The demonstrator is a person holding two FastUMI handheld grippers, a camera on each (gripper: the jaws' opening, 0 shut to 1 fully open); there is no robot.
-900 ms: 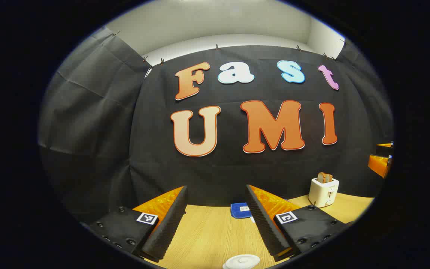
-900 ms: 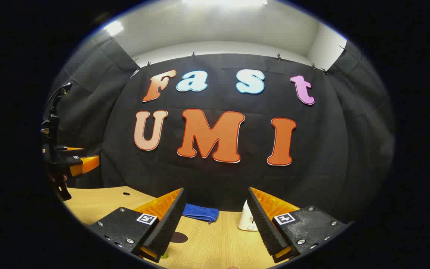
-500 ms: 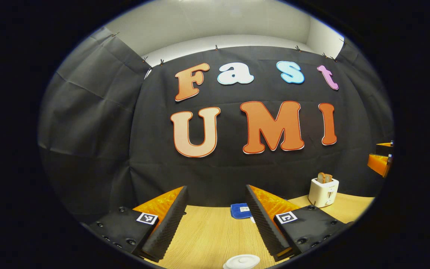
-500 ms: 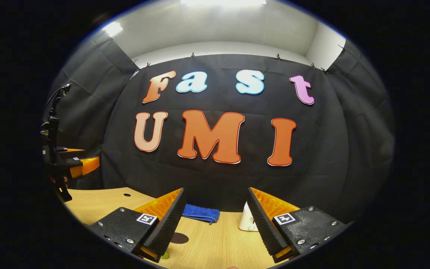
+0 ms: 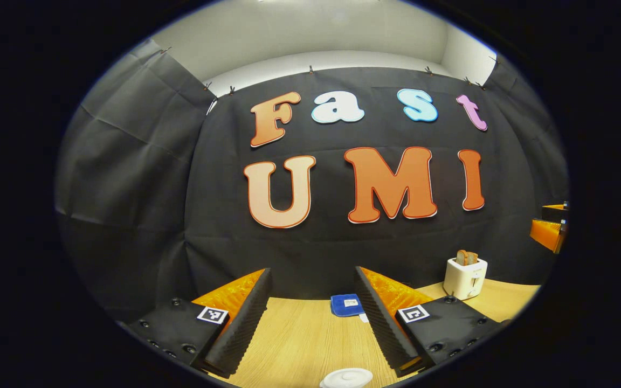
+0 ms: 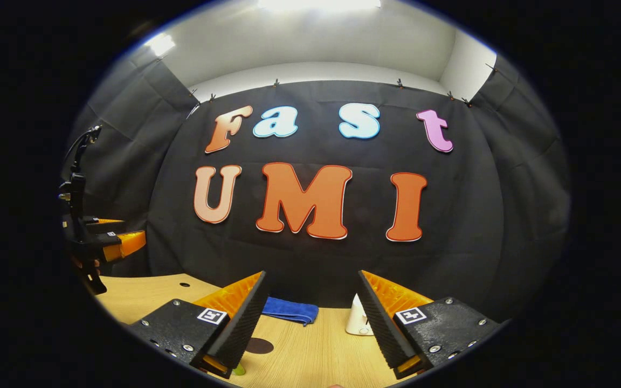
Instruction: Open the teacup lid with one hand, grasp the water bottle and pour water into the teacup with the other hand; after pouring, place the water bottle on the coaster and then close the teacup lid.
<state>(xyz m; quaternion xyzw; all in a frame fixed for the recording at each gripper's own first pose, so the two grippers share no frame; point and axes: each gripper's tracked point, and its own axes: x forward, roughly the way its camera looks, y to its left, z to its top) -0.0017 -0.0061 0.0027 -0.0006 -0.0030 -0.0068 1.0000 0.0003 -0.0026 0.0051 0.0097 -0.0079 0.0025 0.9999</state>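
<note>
In the left gripper view, the left gripper (image 5: 310,318) hangs above a pale wooden table (image 5: 299,345) with its two fingers spread wide and nothing between them. Directly below that gap, at the very bottom edge, sits the round white teacup lid (image 5: 347,378), smooth and glossy with a raised knob at its centre; the cup beneath it is cut off from sight. Each finger (image 5: 240,323) is a long wedge faced with black ribbed rubber, backed by translucent orange plastic and a black plate carrying one small square black-and-white marker. Farther back, just beside the far finger, lies one folded blue cloth (image 5: 346,304), soft and nubby. To the right stands one boxy white toaster (image 5: 465,277) with a slice of brown bread poking from its top. In the right gripper view, the right gripper (image 6: 310,323) is likewise released, its two ribbed fingers wide apart and empty. Between them on the table lie the same blue cloth (image 6: 290,310) and a dark, flat, round coaster (image 6: 260,345), partly hidden by the near finger. A small yellow-green object (image 6: 239,369) peeks out beneath that fingertip; what it is cannot be told. The white toaster (image 6: 357,319) stands half hidden behind the other finger. At the far left, the other gripper (image 6: 119,243) shows orange and black.
</note>
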